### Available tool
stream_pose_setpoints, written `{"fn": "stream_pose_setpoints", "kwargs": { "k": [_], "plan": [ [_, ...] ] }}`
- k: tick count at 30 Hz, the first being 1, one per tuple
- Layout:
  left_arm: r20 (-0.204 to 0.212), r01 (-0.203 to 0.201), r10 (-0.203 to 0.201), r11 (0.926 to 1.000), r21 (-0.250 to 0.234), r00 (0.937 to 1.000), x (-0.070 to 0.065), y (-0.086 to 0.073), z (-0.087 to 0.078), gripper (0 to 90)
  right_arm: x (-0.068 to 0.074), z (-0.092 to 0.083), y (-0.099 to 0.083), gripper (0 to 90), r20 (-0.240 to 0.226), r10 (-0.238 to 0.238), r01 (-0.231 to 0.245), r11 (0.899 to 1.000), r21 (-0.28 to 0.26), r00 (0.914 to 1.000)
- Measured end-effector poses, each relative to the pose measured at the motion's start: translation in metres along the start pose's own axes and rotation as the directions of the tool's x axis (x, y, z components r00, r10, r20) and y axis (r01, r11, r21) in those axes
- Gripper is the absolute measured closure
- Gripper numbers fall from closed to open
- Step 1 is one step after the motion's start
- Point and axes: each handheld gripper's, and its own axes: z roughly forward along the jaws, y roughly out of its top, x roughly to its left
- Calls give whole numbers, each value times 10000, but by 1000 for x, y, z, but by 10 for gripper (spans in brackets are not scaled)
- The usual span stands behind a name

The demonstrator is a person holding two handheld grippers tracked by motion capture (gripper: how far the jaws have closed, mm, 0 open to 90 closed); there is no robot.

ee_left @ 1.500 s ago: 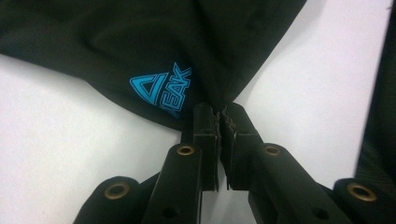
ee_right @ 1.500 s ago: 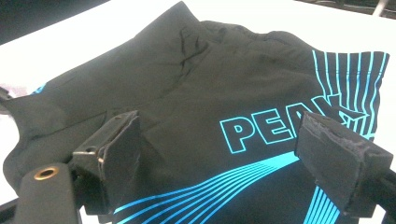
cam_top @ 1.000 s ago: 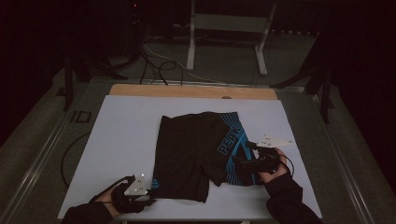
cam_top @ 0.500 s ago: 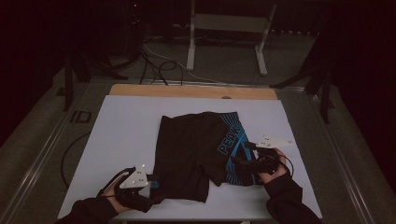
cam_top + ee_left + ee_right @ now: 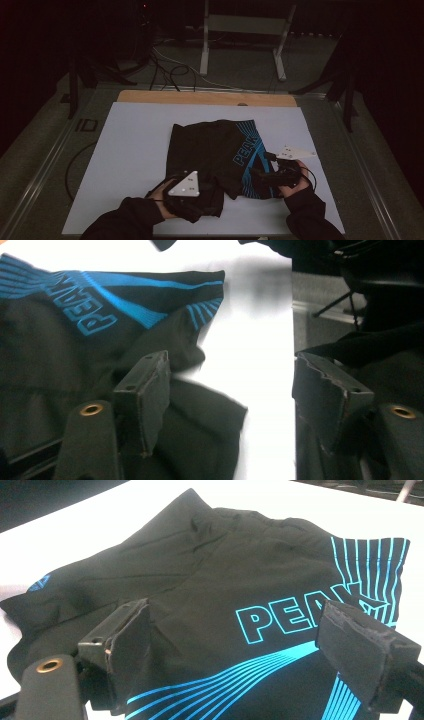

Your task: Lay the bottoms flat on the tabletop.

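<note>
High view: we find the black shorts (image 5: 220,155) lying flat near the middle of the white table top (image 5: 130,150), slightly toward its 4 o'clock quarter. Blue stripes and blue lettering run down the side of the garment that faces 3 o'clock. The corner toward 7 o'clock is rumpled and partly folded.

The left gripper (image 5: 197,197) sits over that rumpled corner, at 7 o'clock of the garment, with its grey plate on top. In the left gripper view (image 5: 232,390) we note the jaws standing well apart, having just been opening, then easing slightly together. Black cloth lies under and behind one jaw, white table shows in the gap, and neither pad presses on anything.

The right gripper (image 5: 265,177) lies at 4 o'clock of the shorts, over the striped hem. In the right gripper view (image 5: 240,645) its jaws are spread wide, the lettered cloth lies between and beyond them, and we see no pad pinching it.

Beyond the white surface, a wooden strip (image 5: 205,97) borders the table at 12 o'clock. Farther at 12 o'clock a metal stand (image 5: 245,30) and loose cables (image 5: 165,65) rest on the dark floor.
</note>
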Motion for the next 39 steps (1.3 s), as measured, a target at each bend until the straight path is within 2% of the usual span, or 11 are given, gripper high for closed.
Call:
{"fn": "stream_pose_setpoints", "kwargs": {
  "k": [6, 10, 15, 19, 23, 28, 31, 32, 34, 35, 39],
  "plan": [
    [-118, -512, 519, 9973, 526, 9986, 2, 17, 47, 398, 0, 0, -1, 149, -15, -1, 1, 10000, 38, 10000],
    [-445, -224, 269, 9948, 998, 9986, 7, 18, 74, 437, -1, -2, -2, 149, -51, 9, -9, 10000, 9, 10000],
    [-1077, -210, 439, 9785, 2050, 9932, 14, 11, 100, 494, -4, -5, -5, 149, -41, 89, -89, 10000, 1, 10000],
    [-1255, 40, 277, 9695, 2452, 9917, 18, 3, 111, 522, -3, -9, -7, 148, -551, -169, 174, 9998, 81, 9983],
    [-1307, 124, 197, 9706, 2403, 9912, 19, -1, 112, 612, -2, -15, -15, 147, -1127, 63, -28, 9995, 305, 9936],
    [-1053, 170, 88, 9702, 2417, 9944, 22, 1, 108, 795, 4, -25, -29, 88, -1750, -233, 330, 9980, 531, 9843],
    [-1068, 204, 44, 9731, 2295, 9943, 22, 3, 104, 825, 9, -28, -39, 100, -1823, -386, 583, 9929, 1041, 9825],
    [-1042, 259, -26, 9746, 2224, 9946, 23, 5, 102, 830, 10, -28, -42, 155, -1845, -370, 618, 9895, 1304, 9821],
    [-1066, 331, -116, 9788, 2023, 9942, 25, 9, 97, 831, 11, -28, -46, 220, -1624, -416, 674, 9853, 1571, 9858],
    [-1037, 433, -243, 9816, 1859, 9943, 25, 12, 94, 837, 10, -29, -53, 324, -1152, -1050, 1277, 9690, 2115, 9878],
    [-1128, 499, -330, 9874, 1500, 9931, 27, 20, 83, 843, 6, -28, -58, 475, -560, -1258, 1362, 9550, 2635, 9905]
  ]
}}
